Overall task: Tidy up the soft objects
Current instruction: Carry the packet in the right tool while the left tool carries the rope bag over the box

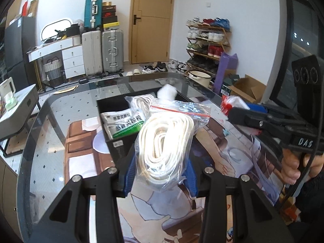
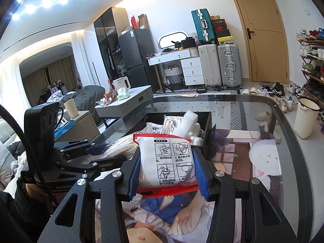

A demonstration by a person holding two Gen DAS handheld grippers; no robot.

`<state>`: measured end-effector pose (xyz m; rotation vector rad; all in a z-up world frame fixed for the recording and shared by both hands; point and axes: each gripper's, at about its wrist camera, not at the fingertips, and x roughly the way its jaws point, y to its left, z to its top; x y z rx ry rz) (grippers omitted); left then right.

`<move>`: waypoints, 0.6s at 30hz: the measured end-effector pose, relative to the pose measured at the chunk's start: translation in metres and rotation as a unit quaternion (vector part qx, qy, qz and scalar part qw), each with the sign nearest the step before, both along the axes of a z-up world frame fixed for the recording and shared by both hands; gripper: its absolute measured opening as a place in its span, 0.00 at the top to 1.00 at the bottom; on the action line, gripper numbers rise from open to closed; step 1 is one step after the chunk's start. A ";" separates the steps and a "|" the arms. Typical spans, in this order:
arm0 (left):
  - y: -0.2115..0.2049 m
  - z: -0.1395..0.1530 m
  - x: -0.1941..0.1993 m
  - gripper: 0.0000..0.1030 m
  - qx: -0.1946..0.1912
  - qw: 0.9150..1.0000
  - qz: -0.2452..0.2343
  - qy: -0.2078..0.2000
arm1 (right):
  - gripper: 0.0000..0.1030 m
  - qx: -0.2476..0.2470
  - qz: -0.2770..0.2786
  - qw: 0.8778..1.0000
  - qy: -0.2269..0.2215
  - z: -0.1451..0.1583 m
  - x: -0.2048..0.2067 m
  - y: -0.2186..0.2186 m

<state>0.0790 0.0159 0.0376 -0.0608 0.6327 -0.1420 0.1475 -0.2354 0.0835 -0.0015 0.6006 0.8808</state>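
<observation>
My left gripper (image 1: 161,171) is shut on a clear zip bag of coiled white rope (image 1: 166,139), held just above the near edge of a black bin (image 1: 113,141). The bin holds a green-and-white packet (image 1: 123,124), another bagged rope coil (image 1: 140,102) and a white foam piece (image 1: 167,92). My right gripper (image 2: 167,169) is shut on a red-and-white packet (image 2: 172,162) printed with instruction pictures, raised above the table in front of the same black bin (image 2: 208,125). The right gripper (image 1: 235,113) also appears at the right of the left wrist view, and the left gripper (image 2: 95,149) at the left of the right wrist view.
The glass table (image 1: 60,109) has a printed mat (image 1: 85,139) under the bin. A white enamel pot (image 2: 305,119) stands beyond the table's right edge. A low grey side table (image 2: 129,101), suitcases, a dresser and a shoe rack (image 1: 208,44) stand further off.
</observation>
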 end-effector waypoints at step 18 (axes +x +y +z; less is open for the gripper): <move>0.039 0.018 0.020 0.60 -0.020 0.998 0.064 -0.020 | 0.54 -0.035 0.014 0.999 0.001 -0.003 0.049 0.056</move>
